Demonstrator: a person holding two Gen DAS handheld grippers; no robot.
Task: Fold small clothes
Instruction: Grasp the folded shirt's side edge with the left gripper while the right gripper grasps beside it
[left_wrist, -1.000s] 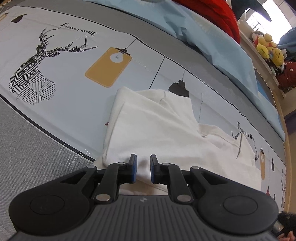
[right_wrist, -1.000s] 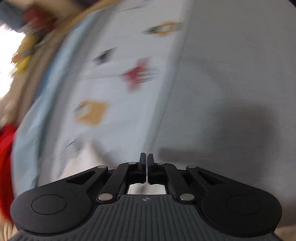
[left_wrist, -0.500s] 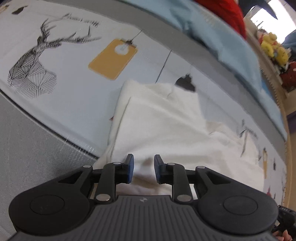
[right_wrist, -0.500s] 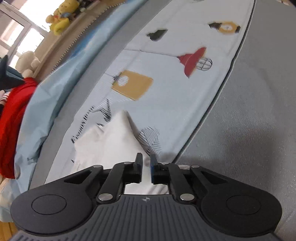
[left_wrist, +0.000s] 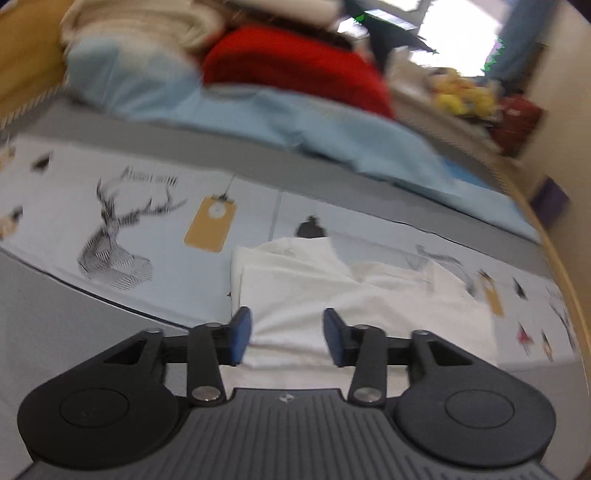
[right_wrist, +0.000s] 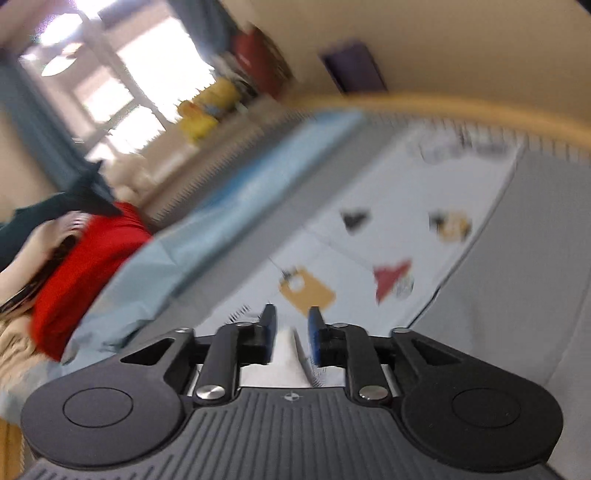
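A white garment (left_wrist: 332, 295), partly folded, lies on the printed bed sheet (left_wrist: 110, 192). My left gripper (left_wrist: 287, 334) is open, above the garment's near edge, with nothing between its blue pads (left_wrist: 240, 332). My right gripper (right_wrist: 291, 332) is open with a narrower gap. A strip of the white garment (right_wrist: 286, 350) shows between and below its fingers; I cannot tell if it touches them. The right wrist view is blurred.
A light blue quilt (left_wrist: 295, 125) and a red cloth (left_wrist: 295, 66) lie at the back of the bed. Yellow plush toys (left_wrist: 461, 96) sit by the window. The wooden bed frame (right_wrist: 443, 103) curves round the far edge. Grey mattress (right_wrist: 517, 277) lies at the right.
Both grippers opened wider and tilted up, so more of the room shows. The right gripper was shut a second ago. The garment stays on the sheet.
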